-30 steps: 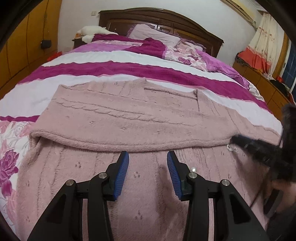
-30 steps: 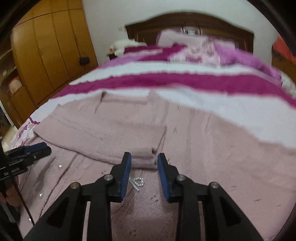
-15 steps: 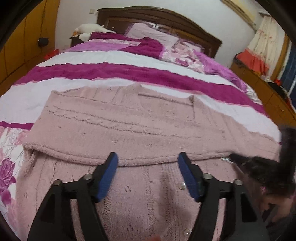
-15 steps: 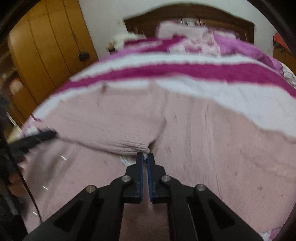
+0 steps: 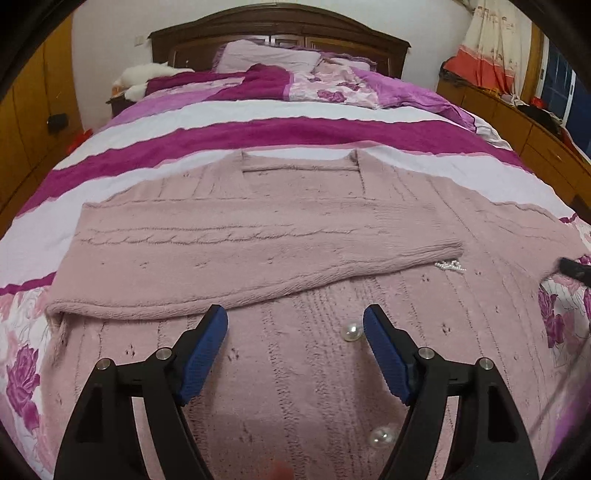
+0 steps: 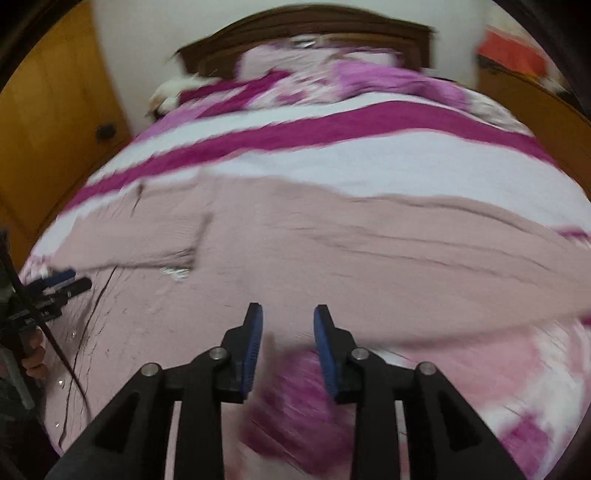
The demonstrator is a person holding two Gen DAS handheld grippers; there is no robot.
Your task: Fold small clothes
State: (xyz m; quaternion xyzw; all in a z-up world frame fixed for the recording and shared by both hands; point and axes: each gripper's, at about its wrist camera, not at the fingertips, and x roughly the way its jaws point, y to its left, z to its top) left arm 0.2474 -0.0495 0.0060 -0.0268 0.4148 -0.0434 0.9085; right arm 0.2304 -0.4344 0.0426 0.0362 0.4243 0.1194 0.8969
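Both grippers, left gripper (image 5: 295, 325) and right gripper (image 6: 288, 325), gape empty; pink cardigan (image 5: 295, 369) soft, floppy; pinch unfolded sleeve (image 6: 461, 258) cuff, right of frame.

You're looking at a fuzzy, matt dusty-pink cable-knit cardigan (image 5: 258, 236) with glossy pearl buttons (image 5: 351, 332), lying on soft magenta-and-white striped bedding (image 5: 295, 133); the dark wooden headboard (image 5: 280, 22) is gleaming.
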